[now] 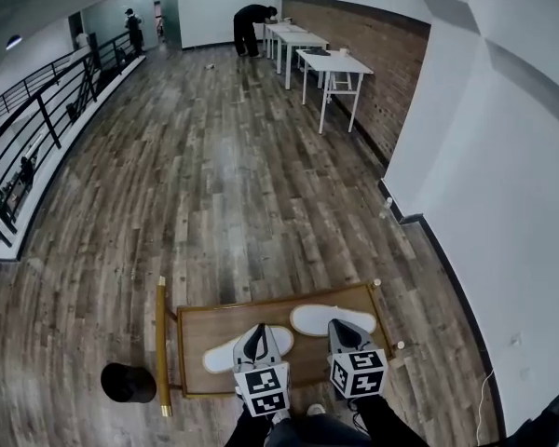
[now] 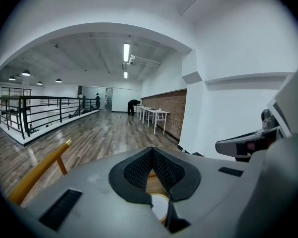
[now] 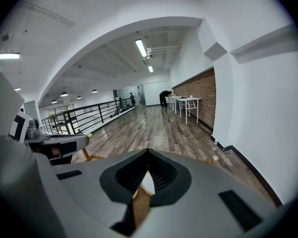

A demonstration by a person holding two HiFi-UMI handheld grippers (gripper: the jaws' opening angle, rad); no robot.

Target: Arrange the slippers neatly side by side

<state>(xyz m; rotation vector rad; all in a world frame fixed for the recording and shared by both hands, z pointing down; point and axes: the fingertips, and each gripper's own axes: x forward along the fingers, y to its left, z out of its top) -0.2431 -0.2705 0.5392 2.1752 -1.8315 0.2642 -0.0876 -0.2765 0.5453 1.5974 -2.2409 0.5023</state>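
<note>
The left tool (image 1: 258,335) and right tool (image 1: 342,329) are both closed on nothing, poised above two white slippers on the rimmed wooden counter (image 1: 354,293). The near slipper (image 1: 220,354) and far slipper (image 1: 319,319) lie staggered and apart. They look light, soft and floppy, so pinching a side edge seems best. The counter holds nothing else.

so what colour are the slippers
White, both: the left slipper and the right slipper, clearest in the head view.
</note>
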